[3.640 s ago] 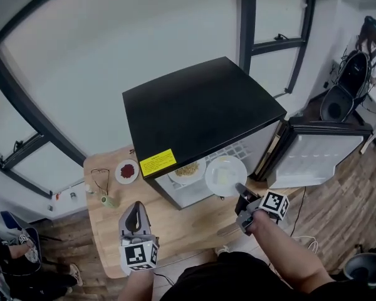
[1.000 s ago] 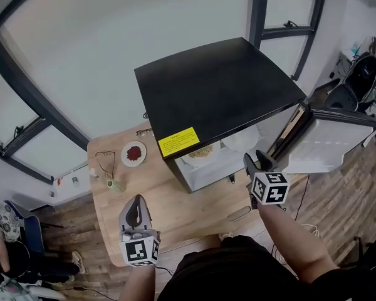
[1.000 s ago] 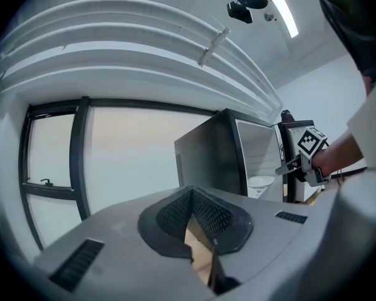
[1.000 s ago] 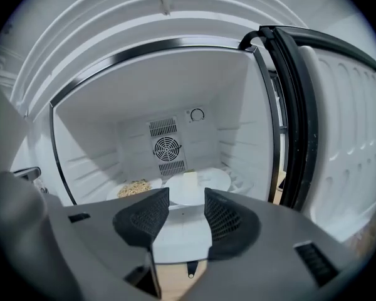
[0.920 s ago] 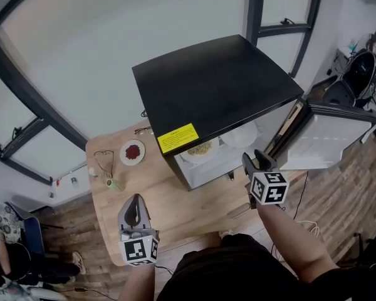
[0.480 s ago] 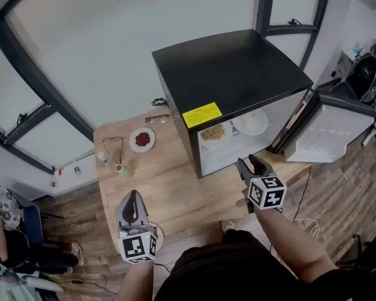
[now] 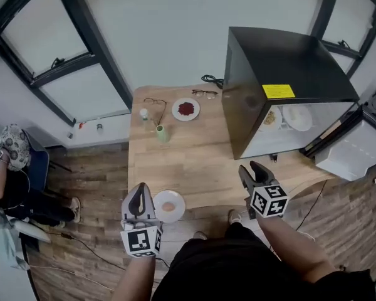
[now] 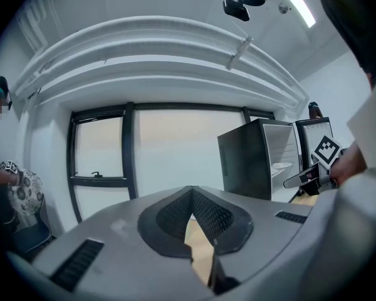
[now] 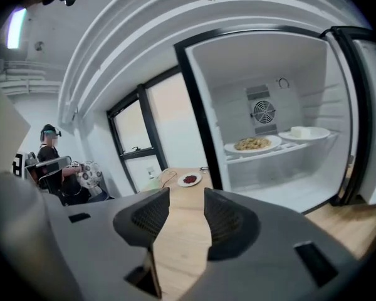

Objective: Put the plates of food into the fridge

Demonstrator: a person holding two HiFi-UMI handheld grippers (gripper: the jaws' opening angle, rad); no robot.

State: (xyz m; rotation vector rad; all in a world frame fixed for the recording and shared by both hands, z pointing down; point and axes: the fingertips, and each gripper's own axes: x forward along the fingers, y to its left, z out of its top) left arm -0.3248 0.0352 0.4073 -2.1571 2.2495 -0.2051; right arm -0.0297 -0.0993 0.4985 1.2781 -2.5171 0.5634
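Item: fridge (image 7: pixel 288 61), black-topped, set on the right-hand end of a wooden worktop (image 7: pixel 194 162); its door (image 7: pixel 351 155) is swung wide open. Contents: two plates are lodged side by side on one shelf inside the fridge, a plate of noodles (image 7: pixel 271 118) on the side away from the door and a plate with a pale block (image 7: pixel 297 116) on the door side. These two are judged done. Outstanding: a plate of red food (image 7: pixel 186 109) is left on the worktop off the fridge's dark side wall, toward the far edge. A plate with a pinkish portion (image 7: pixel 169 205) is left well apart from the fridge at the worktop's near edge. By this count roughly half of the task is judged complete, with two plates to be carried in and perhaps the door to be shut. Tools: the left claw (image 7: pixel 138 192) is held with its jaws pressed together and nothing between them, farther from the fridge than any other item, just beside the pinkish plate. The right claw (image 7: pixel 252 170) is held in front of the fridge's open mouth with its jaws parted and nothing gripped. Sundries, not counted in the task: spectacles (image 7: pixel 154 103) and a green cup (image 7: pixel 161 133) are noted near the red plate, away from the fridge.
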